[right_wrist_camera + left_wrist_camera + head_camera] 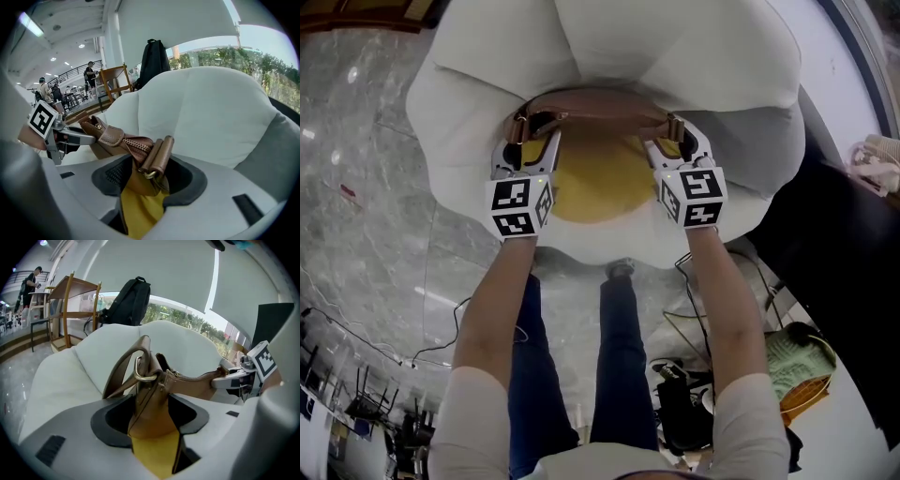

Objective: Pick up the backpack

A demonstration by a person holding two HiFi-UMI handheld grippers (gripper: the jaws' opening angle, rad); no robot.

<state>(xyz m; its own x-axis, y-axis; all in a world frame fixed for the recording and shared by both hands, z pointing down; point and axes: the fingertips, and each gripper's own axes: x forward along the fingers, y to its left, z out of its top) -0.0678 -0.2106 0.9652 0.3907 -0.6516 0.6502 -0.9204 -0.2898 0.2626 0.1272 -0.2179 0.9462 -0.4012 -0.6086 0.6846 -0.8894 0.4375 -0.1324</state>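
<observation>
On the soft seat of the big white chair [478,103] is the yellow backpack [600,183] with a brown leather top. I cannot tell if it rests on the seat or hangs just over it. Its brown top is pulled out long between two grippers. The left gripper [528,127] has its fingers closed on the left end of the top, where a metal ring [145,376] joins a brown strap [119,373]. The right gripper [677,131] has its fingers closed on the right end, by the zipper [127,145] and a rolled strap end [157,154]. Yellow cloth fills the gap between each pair of fingers. Both grippers point down toward the chair's back cushion. Behind the top of the chair a black backpack [130,298] sticks up. A wooden shelf [70,310] stands off to one side of the chair. In front of the chair are the person's legs in blue jeans [619,375], on a grey marble floor [366,197].
</observation>
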